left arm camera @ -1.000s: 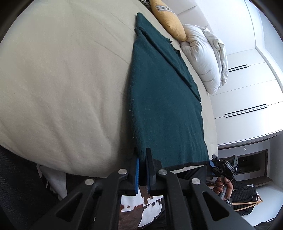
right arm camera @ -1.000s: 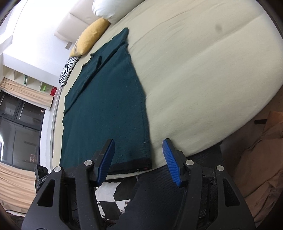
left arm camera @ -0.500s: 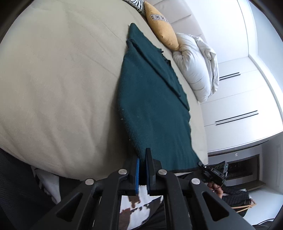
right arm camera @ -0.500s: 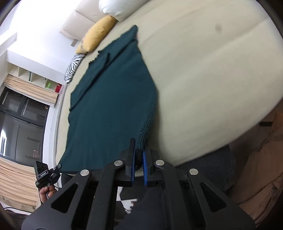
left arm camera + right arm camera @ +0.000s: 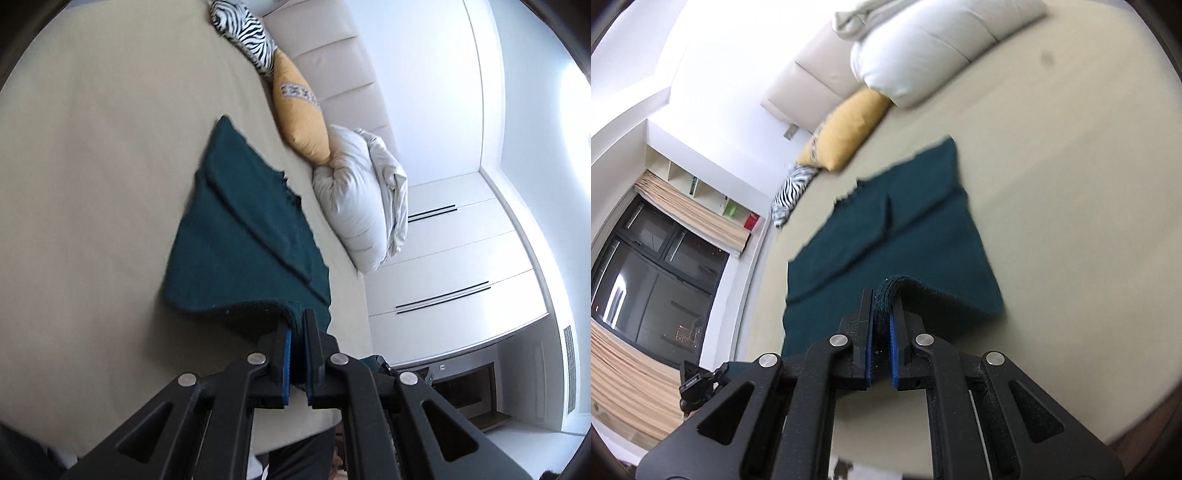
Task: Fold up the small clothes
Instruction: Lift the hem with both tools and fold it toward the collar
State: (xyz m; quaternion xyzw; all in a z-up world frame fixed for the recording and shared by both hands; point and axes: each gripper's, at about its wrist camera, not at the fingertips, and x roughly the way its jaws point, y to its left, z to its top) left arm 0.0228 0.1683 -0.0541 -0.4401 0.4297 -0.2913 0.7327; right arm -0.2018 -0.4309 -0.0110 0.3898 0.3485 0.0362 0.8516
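Teal garment (image 5: 236, 240) on bed (image 5: 92, 166), both fingers clamping its hem, window (image 5: 646, 266) only in right view.

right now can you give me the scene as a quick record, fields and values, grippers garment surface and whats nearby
left gripper: shut on the near hem of the garment
right gripper: shut on the near hem, at the other corner
garment: dark green knit garment, near edge lifted and curling over, far part flat
surface: beige bed
pillows by the headboard: zebra print pillow, yellow pillow, white pillow
fold state: begun, not yet laid down
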